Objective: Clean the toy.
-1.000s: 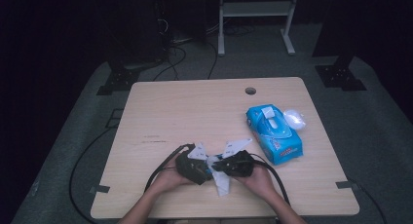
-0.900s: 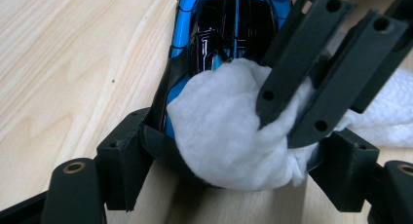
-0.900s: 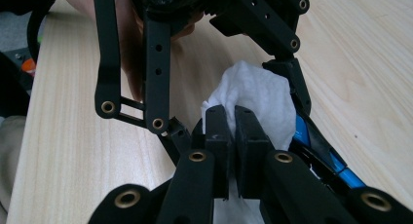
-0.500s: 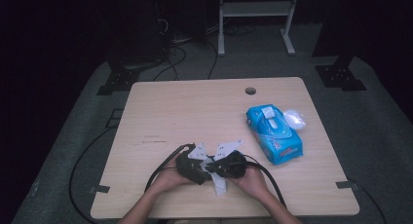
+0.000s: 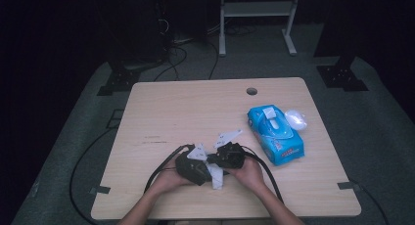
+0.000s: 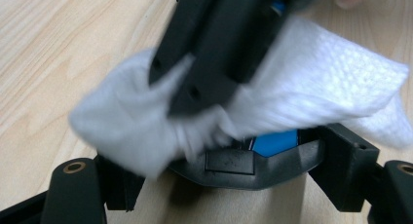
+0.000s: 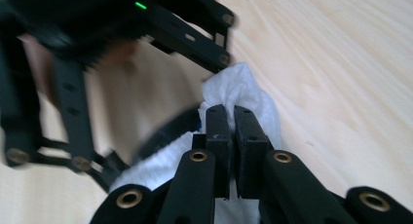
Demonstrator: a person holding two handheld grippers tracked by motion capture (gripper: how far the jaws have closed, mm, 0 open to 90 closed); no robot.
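Right tongs pinch the white wipe beside the left tongs.

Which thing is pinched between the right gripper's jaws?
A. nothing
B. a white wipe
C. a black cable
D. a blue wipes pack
B: in the right gripper view, the right gripper has its jaws closed together on the white wipe.

Embossed white paper tissue; matt wooden table.
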